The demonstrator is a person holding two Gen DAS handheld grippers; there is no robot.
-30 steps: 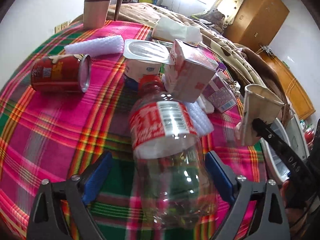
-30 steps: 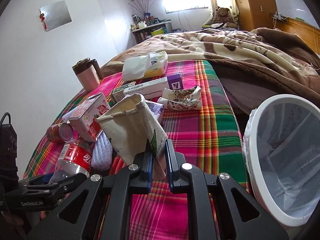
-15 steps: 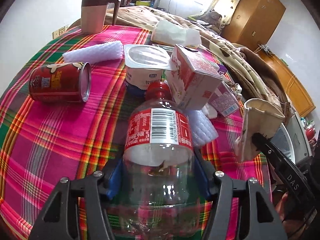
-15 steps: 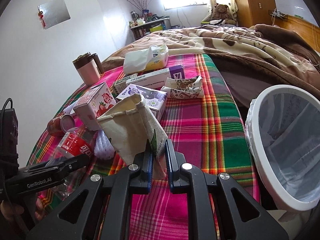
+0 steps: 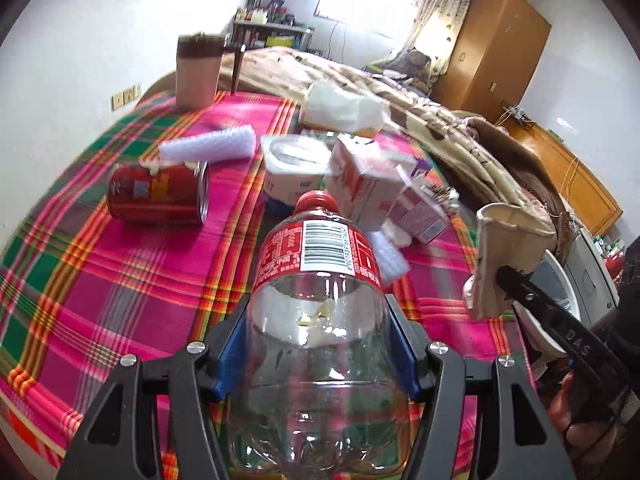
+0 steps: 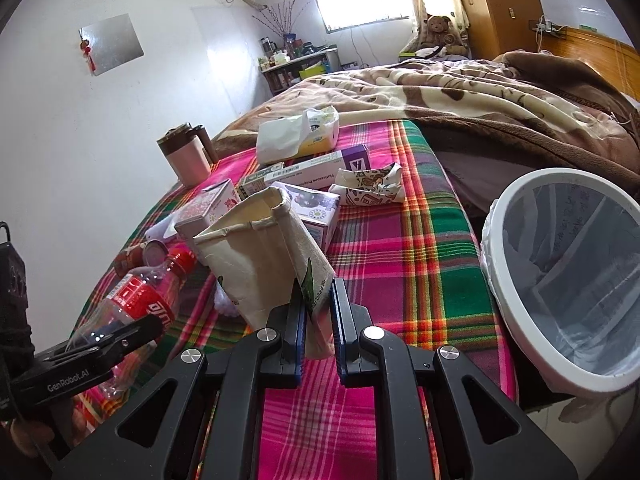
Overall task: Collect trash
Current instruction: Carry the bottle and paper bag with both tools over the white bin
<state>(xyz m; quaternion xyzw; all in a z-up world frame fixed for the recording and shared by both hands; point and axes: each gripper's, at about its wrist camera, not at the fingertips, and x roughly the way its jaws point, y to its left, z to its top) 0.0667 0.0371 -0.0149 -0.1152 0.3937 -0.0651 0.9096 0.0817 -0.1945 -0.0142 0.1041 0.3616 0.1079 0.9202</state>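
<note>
Left wrist view: left claw (image 5: 318, 354) clamps the clear plastic bottle (image 5: 318, 320), red cap pointing to 12 o'clock above the plaid bedspread (image 5: 120, 280). Right claw (image 6: 318, 320) pinches a beige paper carton (image 6: 264, 256), the white bin (image 6: 516, 320) at 3 o'clock.

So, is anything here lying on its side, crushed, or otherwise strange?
Yes. The red can lies on its side on the plaid cloth. The paper carton in the right gripper has its top torn open. The plastic bottle in the left gripper has small bits inside.
</note>
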